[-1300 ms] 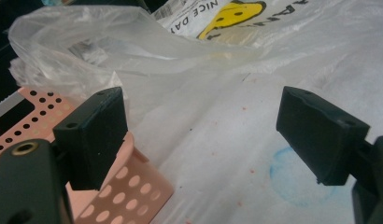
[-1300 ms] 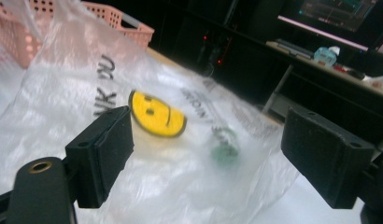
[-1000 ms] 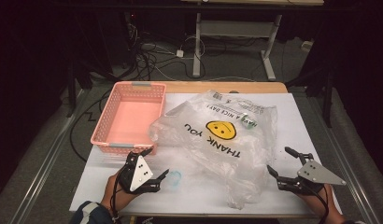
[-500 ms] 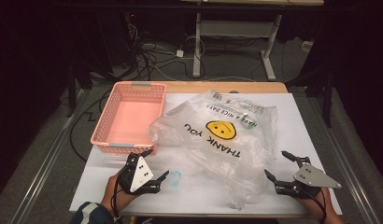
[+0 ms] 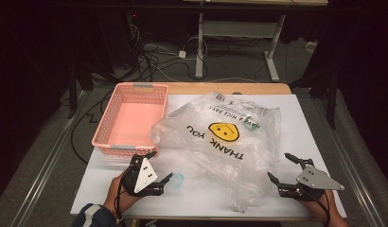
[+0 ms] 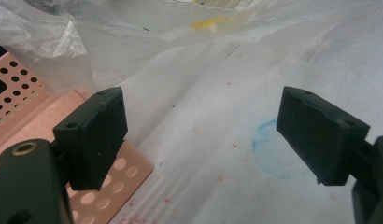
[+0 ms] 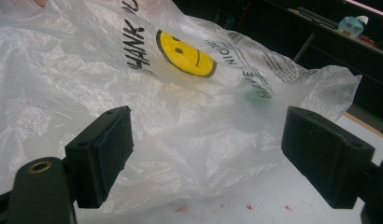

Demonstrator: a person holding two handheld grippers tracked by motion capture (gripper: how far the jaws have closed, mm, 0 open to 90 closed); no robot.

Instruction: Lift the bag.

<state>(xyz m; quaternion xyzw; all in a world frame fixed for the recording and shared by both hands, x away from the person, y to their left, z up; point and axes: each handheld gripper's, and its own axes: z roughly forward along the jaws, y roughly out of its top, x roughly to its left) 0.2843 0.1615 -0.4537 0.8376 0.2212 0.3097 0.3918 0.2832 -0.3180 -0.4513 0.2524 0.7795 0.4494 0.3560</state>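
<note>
**At the table's near edge, 2 grippers waiting**

Nearest me, I am holding my left gripper (image 5: 156, 166) and right gripper (image 5: 281, 166) with jaws apart, gripping nothing. Between them, the plastic bag (image 5: 225, 142) is lying crumpled, touching the pink basket (image 5: 130, 118) beyond.

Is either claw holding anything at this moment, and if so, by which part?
Nothing is held. The left claw and the right claw are both open, with the plastic bag lying loose on the table between them.
</note>
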